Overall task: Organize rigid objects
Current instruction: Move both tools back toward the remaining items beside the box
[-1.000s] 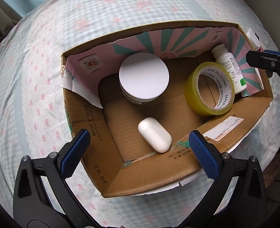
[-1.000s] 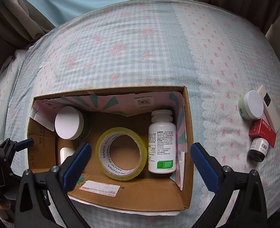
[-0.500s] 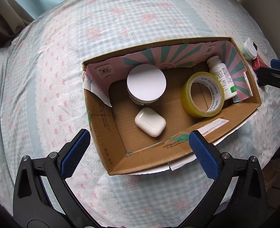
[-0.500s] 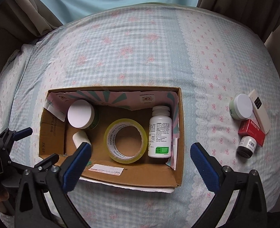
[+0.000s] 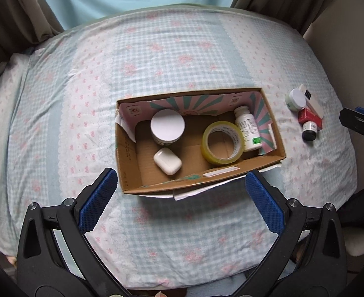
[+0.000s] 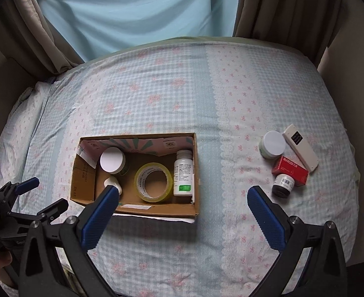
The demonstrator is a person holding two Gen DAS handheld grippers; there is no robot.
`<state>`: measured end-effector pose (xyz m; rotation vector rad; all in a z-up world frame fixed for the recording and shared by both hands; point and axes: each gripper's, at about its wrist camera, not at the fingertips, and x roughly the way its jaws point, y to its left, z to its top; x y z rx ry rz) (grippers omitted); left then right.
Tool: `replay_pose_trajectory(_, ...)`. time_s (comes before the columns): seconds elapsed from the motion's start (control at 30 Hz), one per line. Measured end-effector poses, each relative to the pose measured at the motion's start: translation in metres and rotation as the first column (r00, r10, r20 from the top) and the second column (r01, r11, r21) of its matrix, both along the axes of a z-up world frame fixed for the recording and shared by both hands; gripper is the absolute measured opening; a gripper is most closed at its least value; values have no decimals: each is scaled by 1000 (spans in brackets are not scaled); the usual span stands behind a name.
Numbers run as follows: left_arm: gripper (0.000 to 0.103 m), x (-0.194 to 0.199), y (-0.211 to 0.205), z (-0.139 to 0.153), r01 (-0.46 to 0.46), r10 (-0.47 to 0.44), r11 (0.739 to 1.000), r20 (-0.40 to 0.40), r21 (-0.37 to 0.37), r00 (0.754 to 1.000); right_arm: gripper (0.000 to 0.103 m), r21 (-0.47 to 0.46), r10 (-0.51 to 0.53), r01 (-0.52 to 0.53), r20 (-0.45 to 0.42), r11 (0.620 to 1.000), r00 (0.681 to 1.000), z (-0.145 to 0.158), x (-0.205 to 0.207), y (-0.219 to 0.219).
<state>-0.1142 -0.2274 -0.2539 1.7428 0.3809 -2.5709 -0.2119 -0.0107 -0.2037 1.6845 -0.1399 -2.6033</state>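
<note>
An open cardboard box (image 5: 128,163) (image 6: 83,175) lies on the bed. Inside are a white-lidded jar (image 5: 167,126) (image 6: 112,159), a white earbud case (image 5: 167,160) (image 6: 112,182), a yellow tape roll (image 5: 222,142) (image 6: 154,182) and a white pill bottle (image 5: 247,128) (image 6: 183,173). To its right lie a small white jar (image 6: 272,144) (image 5: 295,98), a white remote (image 6: 300,151), a red box (image 6: 290,169) (image 5: 309,118) and a small dark bottle (image 6: 283,184) (image 5: 310,130). My left gripper (image 5: 180,198) is open and empty, above the box's near edge. My right gripper (image 6: 180,210) is open and empty, above the bed right of the box.
The bed has a light blue checked cover with pink bows (image 6: 169,86). Curtains (image 6: 132,12) hang behind its far edge. The left gripper also shows in the right wrist view (image 6: 41,195), the right one at the edge of the left wrist view (image 5: 360,123).
Both grippers have risen and pulled back from the box, so it looks smaller. The right gripper's view has shifted to the right, and the four loose items on the bed are in fuller view.
</note>
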Motion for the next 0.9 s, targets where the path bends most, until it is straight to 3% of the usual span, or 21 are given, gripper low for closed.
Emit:
replay_pose_trajectory(0.27,103,-2,73,44,17,-15,1000,-87,19,996,103,76,-16,21,-76,997,997,26,22,92)
replay_pose_trajectory(0.47,103,-14,157,60,-11,6,999,-95,-51,995,103,68,34,-28,-81,997,996,19,17,182)
replay_pose_trajectory(0.67,103,-38,246,58,-33,32,999,-45,-22,998,103,84,125,-118,-86,989,988,13,-4,258)
replay_pose_trajectory(0.9,103,-75,328,42,-30,29,999,-8,-32,1000,103,73,242,-236,-79,969,967,-7,-39,311)
